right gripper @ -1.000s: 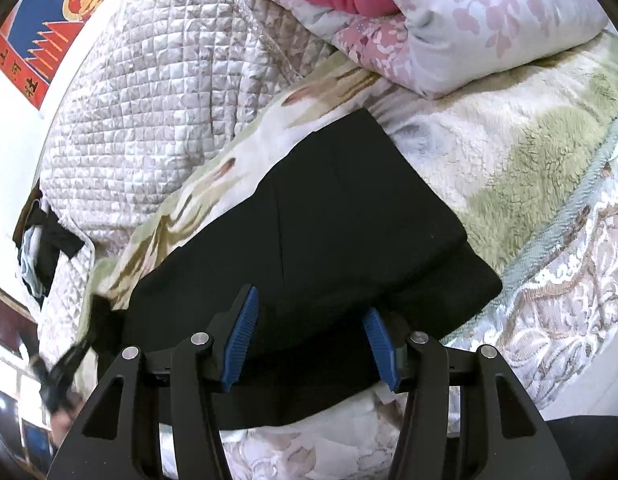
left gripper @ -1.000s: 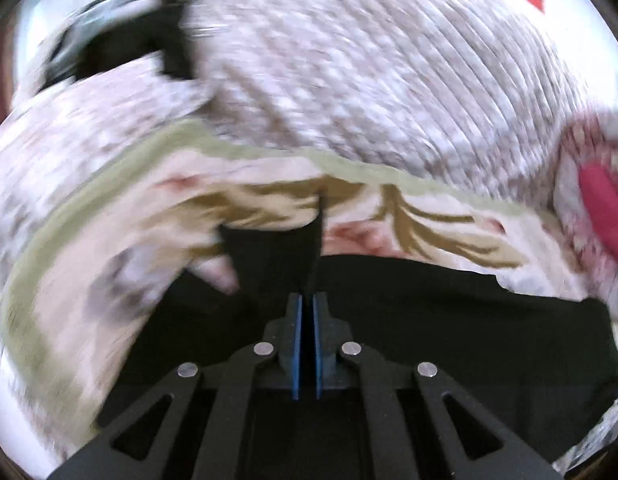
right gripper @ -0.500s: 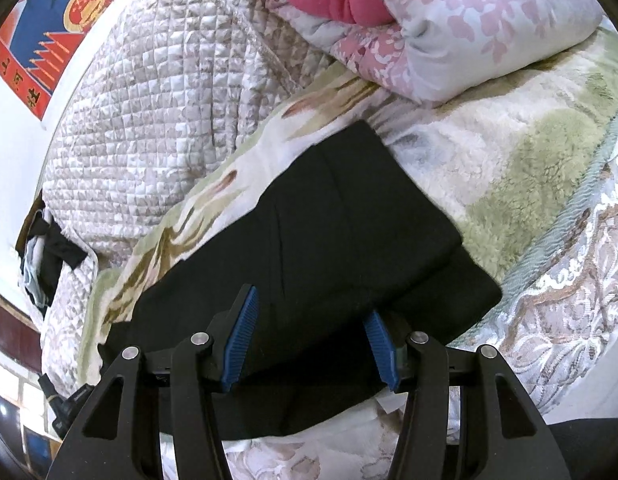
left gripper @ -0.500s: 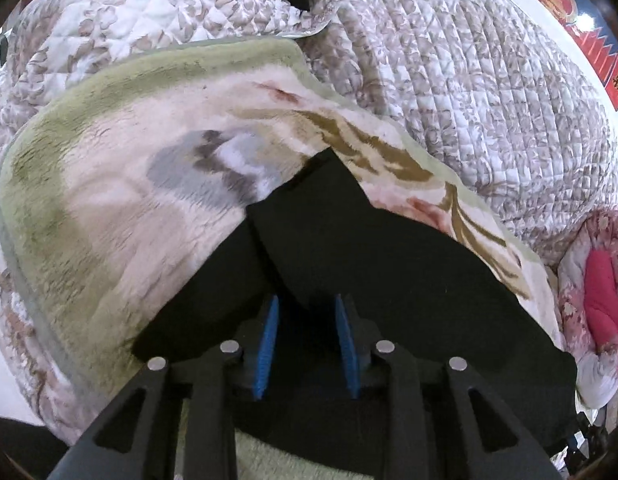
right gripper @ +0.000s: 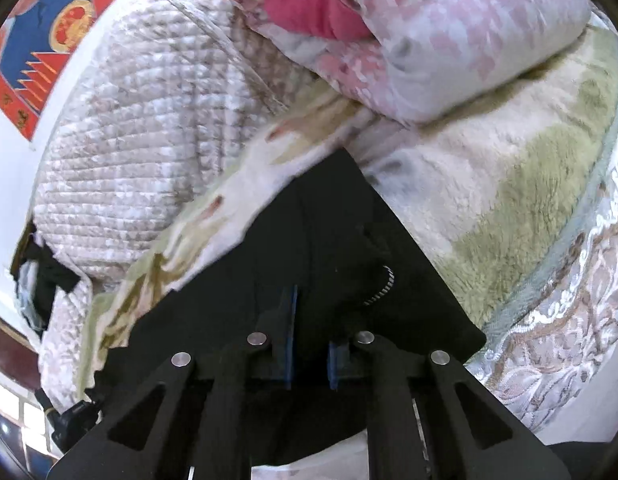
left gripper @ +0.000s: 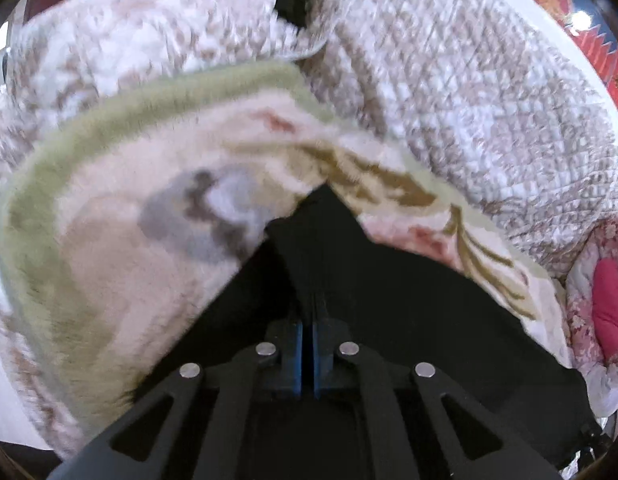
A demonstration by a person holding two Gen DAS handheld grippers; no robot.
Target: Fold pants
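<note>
The black pants lie folded lengthwise on a fleecy floral blanket. My left gripper is shut on a pinched ridge of the pants at one end, and the cloth rises into the blue pads. In the right wrist view the pants stretch away to the left, with a drawstring cord showing. My right gripper is nearly closed around the pants' edge at the other end, with cloth bunched between its blue pads.
A quilted beige bedspread lies behind the blanket. A pink floral pillow with a red garment sits at the bed's far end. A red and blue poster hangs on the wall. The bed's edge runs at right.
My left gripper has shut again on the pants after opening half a second ago. My right gripper has closed from wide open onto the pants' edge.
</note>
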